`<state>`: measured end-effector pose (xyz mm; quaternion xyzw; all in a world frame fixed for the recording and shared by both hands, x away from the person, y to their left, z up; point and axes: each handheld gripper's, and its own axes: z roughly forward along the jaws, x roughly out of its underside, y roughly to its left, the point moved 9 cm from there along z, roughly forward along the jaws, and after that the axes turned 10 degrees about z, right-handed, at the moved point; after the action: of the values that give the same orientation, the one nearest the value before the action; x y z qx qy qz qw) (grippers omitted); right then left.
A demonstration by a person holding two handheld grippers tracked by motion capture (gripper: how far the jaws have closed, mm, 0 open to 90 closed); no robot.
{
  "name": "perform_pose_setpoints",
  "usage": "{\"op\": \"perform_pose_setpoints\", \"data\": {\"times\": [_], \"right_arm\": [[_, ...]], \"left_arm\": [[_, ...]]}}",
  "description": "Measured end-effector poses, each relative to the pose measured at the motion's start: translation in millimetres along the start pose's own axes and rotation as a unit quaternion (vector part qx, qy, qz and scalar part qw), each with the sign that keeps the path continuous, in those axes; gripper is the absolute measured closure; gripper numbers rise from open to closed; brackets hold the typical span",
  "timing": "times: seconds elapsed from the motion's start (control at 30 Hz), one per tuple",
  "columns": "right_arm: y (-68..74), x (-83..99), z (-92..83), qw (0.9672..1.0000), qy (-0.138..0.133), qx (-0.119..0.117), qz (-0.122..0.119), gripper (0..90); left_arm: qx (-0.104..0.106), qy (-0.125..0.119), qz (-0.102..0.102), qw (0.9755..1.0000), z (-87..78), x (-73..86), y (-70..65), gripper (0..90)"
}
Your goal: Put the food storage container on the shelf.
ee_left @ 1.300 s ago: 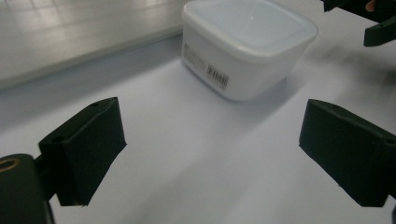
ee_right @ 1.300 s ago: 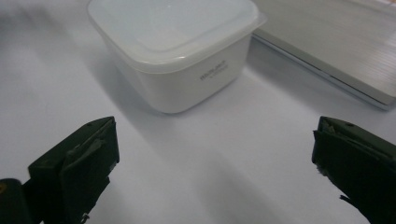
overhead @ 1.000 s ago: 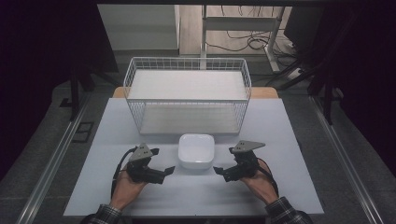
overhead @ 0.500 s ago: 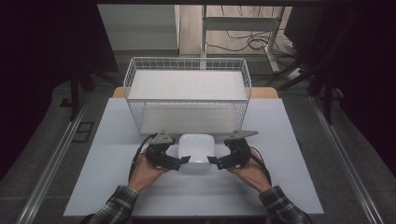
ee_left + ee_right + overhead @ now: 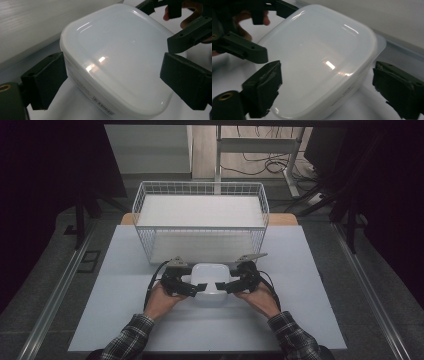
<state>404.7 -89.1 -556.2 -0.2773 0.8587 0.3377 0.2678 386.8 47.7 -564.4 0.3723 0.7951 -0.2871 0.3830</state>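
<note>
The white lidded container (image 5: pixel 208 283) sits on the table (image 5: pixel 310 315), just at 6 o'clock of the wire basket (image 5: pixel 201 222). Your left gripper (image 5: pixel 196 290) stands at its 9 o'clock side, jaws apart around one corner. Your right gripper (image 5: pixel 223 288) stands at 3 o'clock; its jaws have just been closing around the container, pads not yet pressing.

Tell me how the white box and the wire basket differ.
The white box is small, solid and lidded; the wire basket is much larger, open-topped and see-through mesh. The box sits at the near side of the table between the left gripper and right gripper; the basket stands farther back, untouched. Both are white and rest on the table.
</note>
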Motion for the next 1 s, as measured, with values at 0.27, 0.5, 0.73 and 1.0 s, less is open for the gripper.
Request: {"op": "perform_pose_setpoints", "data": {"times": [0.27, 0.5, 0.73, 1.0], "right_arm": [[5.4, 9.6, -10.5, 0.9992, 0.015, -0.006, 0.038, 27.2], [13.4, 13.4, -28.0, 0.9995, -0.005, 0.024, 0.018, 52.4], [15.7, 12.8, -42.0, 0.9975, -0.029, 0.048, 0.044, 73.9], [10.9, 11.0, -41.4, 0.9949, -0.061, 0.077, 0.025, 77.5]], "left_arm": [[-0.006, 0.006, -0.050, 0.9987, -18.1, 7.7, -11.2, 28.5], [-0.028, 0.006, -0.057, 0.9980, -32.4, 8.7, -15.9, 55.1], [-0.051, -0.023, -0.075, 0.9956, -39.9, 4.8, -17.3, 72.8], [-0.081, -0.026, -0.052, 0.9950, -38.8, 2.0, -17.4, 78.5]]}}
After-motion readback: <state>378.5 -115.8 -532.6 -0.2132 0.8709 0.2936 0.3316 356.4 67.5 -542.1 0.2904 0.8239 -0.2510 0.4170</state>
